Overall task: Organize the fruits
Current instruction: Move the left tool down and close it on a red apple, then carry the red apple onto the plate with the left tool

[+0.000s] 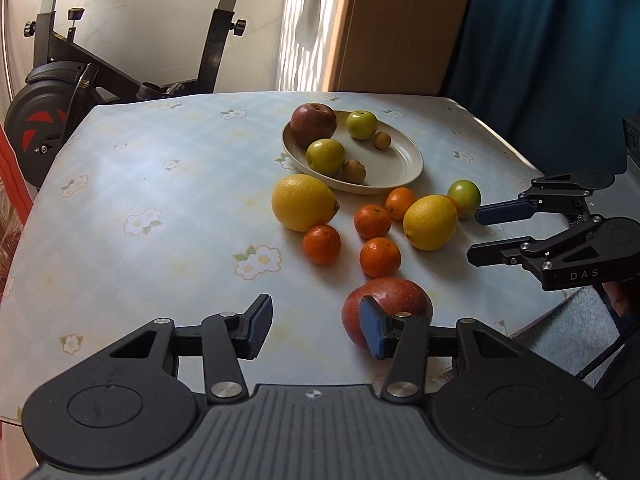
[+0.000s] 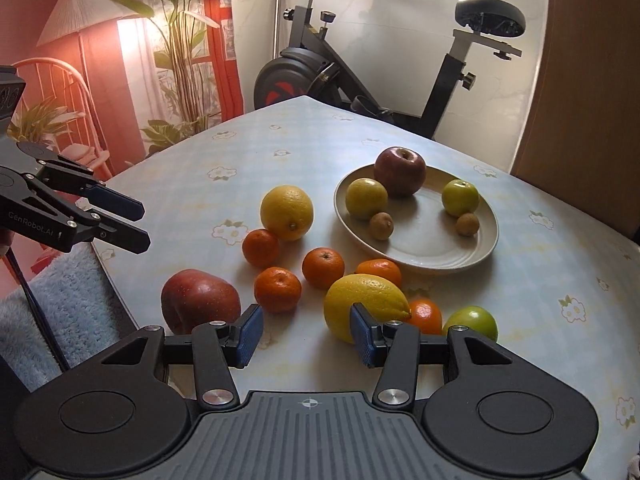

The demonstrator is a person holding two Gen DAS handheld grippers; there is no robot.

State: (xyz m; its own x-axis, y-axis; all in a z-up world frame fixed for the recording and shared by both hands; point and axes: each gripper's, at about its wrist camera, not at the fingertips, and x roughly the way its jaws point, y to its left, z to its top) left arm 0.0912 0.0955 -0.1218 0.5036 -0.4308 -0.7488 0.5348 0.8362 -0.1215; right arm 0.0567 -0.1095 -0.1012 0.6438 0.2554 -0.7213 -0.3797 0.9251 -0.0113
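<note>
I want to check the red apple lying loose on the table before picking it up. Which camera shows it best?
The right wrist view: the red apple lies almost whole, just beyond that gripper's left finger. In the left wrist view the same apple is partly hidden behind the left gripper's right finger.

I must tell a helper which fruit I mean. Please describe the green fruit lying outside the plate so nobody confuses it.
Start from the oval beige plate on the flowered tablecloth. Nearer the camera, past the yellow lemon, lies one round green fruit. It touches a small orange mandarin; it is the only green fruit off the plate.
</note>
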